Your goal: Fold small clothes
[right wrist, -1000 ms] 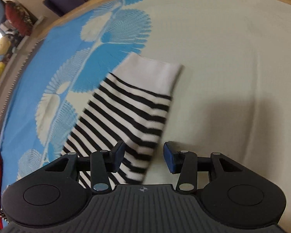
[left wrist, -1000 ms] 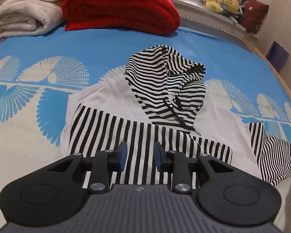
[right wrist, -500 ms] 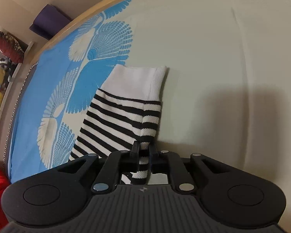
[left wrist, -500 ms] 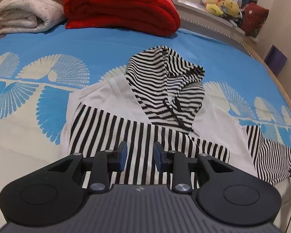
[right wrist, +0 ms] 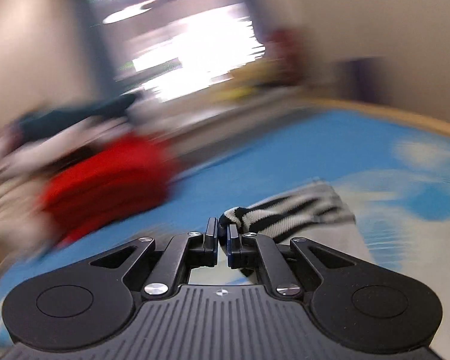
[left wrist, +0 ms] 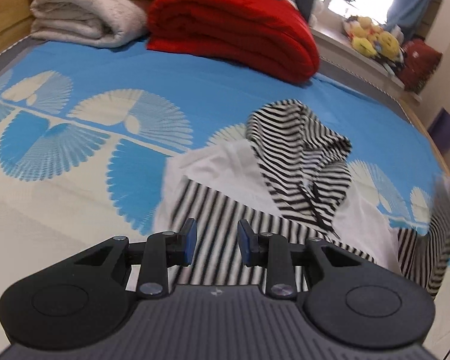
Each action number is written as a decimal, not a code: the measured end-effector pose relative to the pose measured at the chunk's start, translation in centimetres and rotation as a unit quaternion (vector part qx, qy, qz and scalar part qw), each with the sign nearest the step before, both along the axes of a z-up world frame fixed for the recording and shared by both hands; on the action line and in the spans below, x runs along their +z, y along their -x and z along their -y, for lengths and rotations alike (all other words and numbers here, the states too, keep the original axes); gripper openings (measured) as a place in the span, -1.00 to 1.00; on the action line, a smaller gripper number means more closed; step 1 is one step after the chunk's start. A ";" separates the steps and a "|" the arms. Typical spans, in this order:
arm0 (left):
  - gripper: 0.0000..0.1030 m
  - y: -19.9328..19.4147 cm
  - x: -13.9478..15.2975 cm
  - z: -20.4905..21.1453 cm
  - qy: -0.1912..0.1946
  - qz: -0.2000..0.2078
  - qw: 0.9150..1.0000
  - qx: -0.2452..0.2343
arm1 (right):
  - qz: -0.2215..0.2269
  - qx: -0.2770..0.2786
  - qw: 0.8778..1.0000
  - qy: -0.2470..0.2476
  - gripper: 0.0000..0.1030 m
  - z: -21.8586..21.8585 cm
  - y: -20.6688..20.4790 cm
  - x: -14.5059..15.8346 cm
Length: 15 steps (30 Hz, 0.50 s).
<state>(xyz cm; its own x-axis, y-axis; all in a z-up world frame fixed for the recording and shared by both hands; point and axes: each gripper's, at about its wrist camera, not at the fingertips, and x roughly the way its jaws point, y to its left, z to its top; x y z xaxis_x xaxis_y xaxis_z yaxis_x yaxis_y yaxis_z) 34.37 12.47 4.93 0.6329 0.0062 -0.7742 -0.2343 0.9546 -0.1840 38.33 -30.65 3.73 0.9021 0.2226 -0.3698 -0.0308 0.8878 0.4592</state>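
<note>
Lying spread on the bed sheet point(left wrist: 60, 216), the striped hoodie point(left wrist: 273, 186) is kept flat for folding, its sleeve point(right wrist: 291, 210) clamped in the closed right gripper point(right wrist: 222, 234), while the left gripper point(left wrist: 216, 240) hovers parted, empty.

The hoodie point(left wrist: 285, 180) is white with black stripes, the hood point(left wrist: 297, 138) striped black and white. The sheet point(left wrist: 105, 120) is bright blue above, cream below, with pale fan shapes. One folded blanket point(left wrist: 234, 27) is red, the other point(left wrist: 87, 9) off-white. Both grippers point(left wrist: 216, 240) point(right wrist: 223, 234) are black with blue pads.
</note>
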 end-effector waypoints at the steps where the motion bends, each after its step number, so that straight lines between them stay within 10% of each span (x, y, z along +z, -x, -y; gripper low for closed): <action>1: -0.37 0.1 0.1 -0.8 0.005 0.000 1.000 0.007 | -0.001 0.064 0.998 -0.012 -0.88 -2.8 0.2 0.0; 5: -0.37 0.1 0.4 -3.1 0.026 -0.004 0.999 0.025 | -0.127 0.283 0.949 -0.060 -0.78 -11.7 0.2 -3.3; 10: -0.37 0.2 -0.5 -4.6 0.060 -0.022 0.997 0.041 | -0.243 0.183 0.951 -0.050 -0.72 -11.4 -0.1 -3.7; 15: -0.37 -0.2 -1.9 -4.7 0.074 -0.041 0.996 0.040 | -0.238 0.104 0.964 -0.052 -0.22 -7.9 0.9 -0.5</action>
<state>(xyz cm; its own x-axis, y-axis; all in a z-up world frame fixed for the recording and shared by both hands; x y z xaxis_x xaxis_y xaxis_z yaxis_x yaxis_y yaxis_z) 34.57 17.12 3.00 0.5694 -0.0649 -0.8195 -0.3284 0.8959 -0.2991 37.45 -22.71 3.22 0.5669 0.4394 -0.6968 0.0324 0.8334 0.5518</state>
